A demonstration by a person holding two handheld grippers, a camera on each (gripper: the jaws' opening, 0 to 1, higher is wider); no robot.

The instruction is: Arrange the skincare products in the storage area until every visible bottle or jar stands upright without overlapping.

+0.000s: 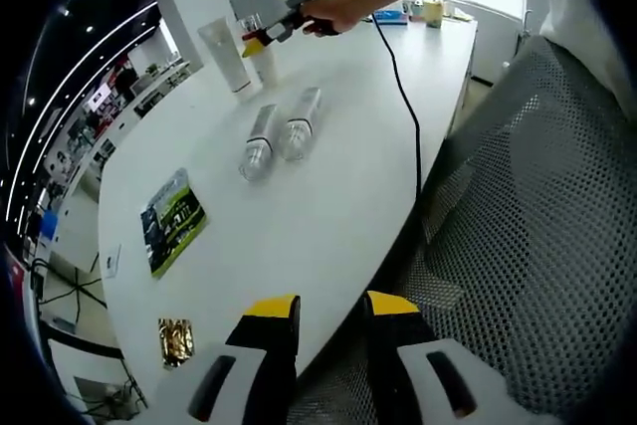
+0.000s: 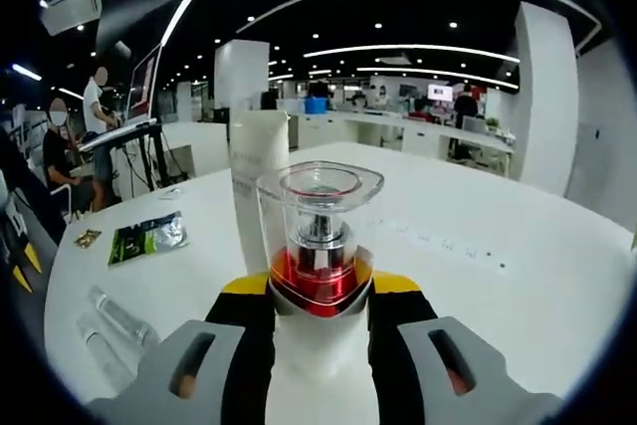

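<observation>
Yellow-tipped, your right gripper (image 2: 320,291) clamps a clear-capped bottle (image 2: 319,236) with a red collar, upright on the white worktop (image 2: 478,276) beside a tall white tube (image 2: 257,176). Your left gripper (image 1: 331,314) hangs open and empty over the worktop's edge. Two clear bottles (image 1: 281,131) lie flat, side by side.
</observation>
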